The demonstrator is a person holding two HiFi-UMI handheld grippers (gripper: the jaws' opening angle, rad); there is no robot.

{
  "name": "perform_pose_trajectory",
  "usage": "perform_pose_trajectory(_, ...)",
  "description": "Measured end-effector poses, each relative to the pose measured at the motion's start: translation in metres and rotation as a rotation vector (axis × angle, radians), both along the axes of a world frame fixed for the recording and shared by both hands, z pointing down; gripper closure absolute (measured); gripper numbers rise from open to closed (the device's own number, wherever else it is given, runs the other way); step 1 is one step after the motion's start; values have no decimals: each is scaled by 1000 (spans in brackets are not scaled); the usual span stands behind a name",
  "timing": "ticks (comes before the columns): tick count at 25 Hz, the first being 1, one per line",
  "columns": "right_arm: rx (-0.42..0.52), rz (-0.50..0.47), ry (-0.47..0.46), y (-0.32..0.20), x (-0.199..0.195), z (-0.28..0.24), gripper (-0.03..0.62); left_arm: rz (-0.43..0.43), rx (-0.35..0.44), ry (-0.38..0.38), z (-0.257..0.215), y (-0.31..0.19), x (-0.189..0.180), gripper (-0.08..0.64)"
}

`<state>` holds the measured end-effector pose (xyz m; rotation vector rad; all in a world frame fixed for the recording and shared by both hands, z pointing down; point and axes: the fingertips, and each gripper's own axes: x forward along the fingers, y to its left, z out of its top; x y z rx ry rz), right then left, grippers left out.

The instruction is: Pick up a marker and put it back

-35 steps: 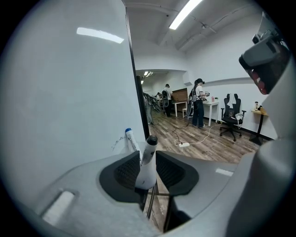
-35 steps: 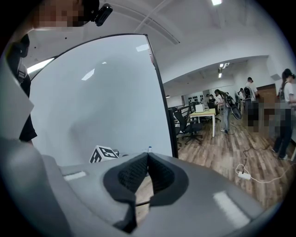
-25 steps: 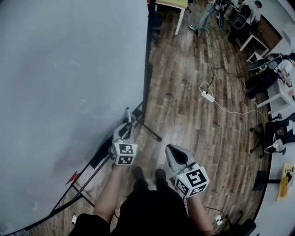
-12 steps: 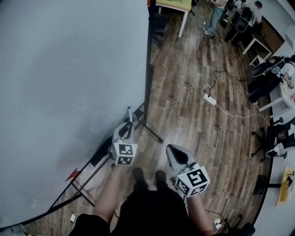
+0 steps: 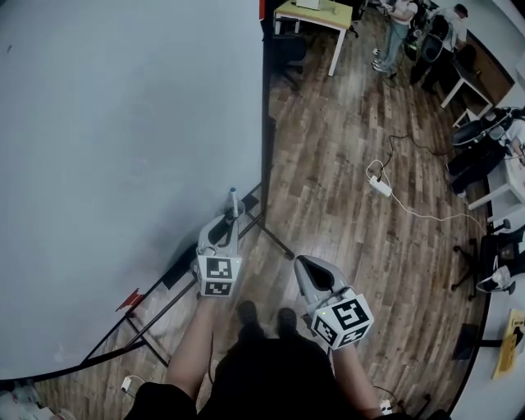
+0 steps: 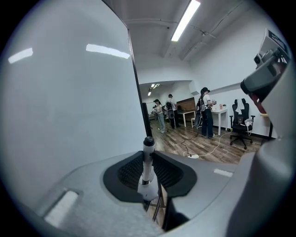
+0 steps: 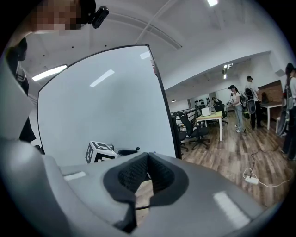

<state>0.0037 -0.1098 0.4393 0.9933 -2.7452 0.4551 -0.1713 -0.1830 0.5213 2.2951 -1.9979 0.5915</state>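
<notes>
A white marker with a dark cap [image 6: 147,163] is clamped between the black pads of my left gripper [image 6: 148,178], sticking out forward past the fingertips. In the head view that left gripper [image 5: 230,215] is held close to the whiteboard [image 5: 123,148], with the marker [image 5: 233,199] pointing toward the board's right edge. My right gripper [image 5: 302,266] hangs lower right over the wood floor, apart from the board. In its own view the right gripper [image 7: 147,169] has its pads pressed together with nothing between them.
The whiteboard stands on a black frame with legs [image 5: 275,238] spreading over the floor. A white power strip and cable [image 5: 380,186] lie on the floor at right. Desks, office chairs and several people [image 5: 402,25] are far off at the top right.
My left gripper with the marker has risen a little along the whiteboard. The right gripper has stayed about where it was.
</notes>
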Motion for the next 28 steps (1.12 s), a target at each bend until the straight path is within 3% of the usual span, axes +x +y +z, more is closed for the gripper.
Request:
perform_pose_trajectory(18,-12,-125,-69,10,51,-3,589,-70,88,55,-61,70,67,483)
perform_pose_trajectory(28,-59,-265,-70,25,65,14,589,-136,126,119,-86,118,113,483)
